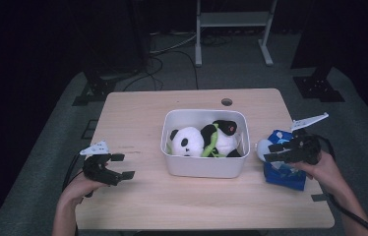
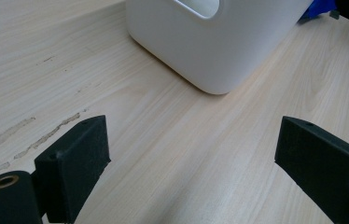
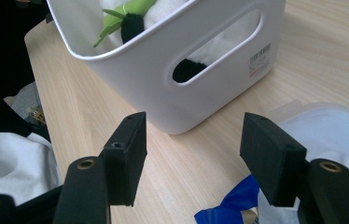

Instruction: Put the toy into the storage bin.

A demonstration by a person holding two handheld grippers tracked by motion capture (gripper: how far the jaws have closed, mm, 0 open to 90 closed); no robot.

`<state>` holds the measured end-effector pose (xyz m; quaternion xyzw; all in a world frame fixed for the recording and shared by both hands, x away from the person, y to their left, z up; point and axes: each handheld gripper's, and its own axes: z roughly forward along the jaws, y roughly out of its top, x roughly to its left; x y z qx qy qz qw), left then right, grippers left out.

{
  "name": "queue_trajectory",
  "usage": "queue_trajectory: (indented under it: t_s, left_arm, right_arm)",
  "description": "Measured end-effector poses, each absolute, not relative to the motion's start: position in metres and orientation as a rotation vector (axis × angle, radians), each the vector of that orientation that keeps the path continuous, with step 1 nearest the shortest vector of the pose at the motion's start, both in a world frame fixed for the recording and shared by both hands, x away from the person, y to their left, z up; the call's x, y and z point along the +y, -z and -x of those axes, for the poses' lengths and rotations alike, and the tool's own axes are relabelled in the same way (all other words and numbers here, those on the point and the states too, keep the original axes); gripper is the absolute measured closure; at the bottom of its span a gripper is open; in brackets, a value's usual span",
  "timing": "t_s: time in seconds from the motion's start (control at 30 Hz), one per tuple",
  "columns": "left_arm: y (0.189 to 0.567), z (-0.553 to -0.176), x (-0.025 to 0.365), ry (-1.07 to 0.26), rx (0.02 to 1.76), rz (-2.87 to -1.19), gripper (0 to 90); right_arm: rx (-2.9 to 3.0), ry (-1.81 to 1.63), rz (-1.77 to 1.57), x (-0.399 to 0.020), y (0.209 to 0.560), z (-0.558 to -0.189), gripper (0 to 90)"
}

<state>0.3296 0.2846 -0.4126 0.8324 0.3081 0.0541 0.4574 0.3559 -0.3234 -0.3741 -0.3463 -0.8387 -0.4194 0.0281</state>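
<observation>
Right fingers (image 1: 273, 152) seen spread apart, nothing clamped between them, held low over blue-and-white packet (image 1: 284, 173) at right edge of tabletop (image 1: 138, 113). Packet located just below and behind these fingers, its white round lid (image 3: 336, 133) beside one finger. White bin (image 1: 204, 164) with panda plush (image 1: 192, 141) placed ahead of right fingers, near. Left fingers (image 1: 123, 166) also released, empty, above bare tabletop; bin corner (image 2: 210, 60) ahead of them, apart.
</observation>
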Motion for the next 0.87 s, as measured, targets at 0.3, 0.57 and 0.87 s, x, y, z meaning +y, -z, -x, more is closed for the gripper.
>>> queue_trajectory:
  t_s: [0.3,0.57,0.87]
  left_arm:
    - [0.413,-0.33,0.284,-0.13,0.756,-2.053,8.7]
    - [0.414,-0.33,0.282,-0.122,0.756,-2.052,8.7]
    - [0.415,-0.331,0.28,-0.114,0.748,-2.052,8.7]
  right_arm:
    - [-2.563,1.301,1.088,-0.328,0.385,-0.35,39.6]
    - [-2.539,1.307,1.1,-0.332,0.395,-0.342,39.4]
    - [-2.525,1.309,1.103,-0.334,0.402,-0.333,39.2]
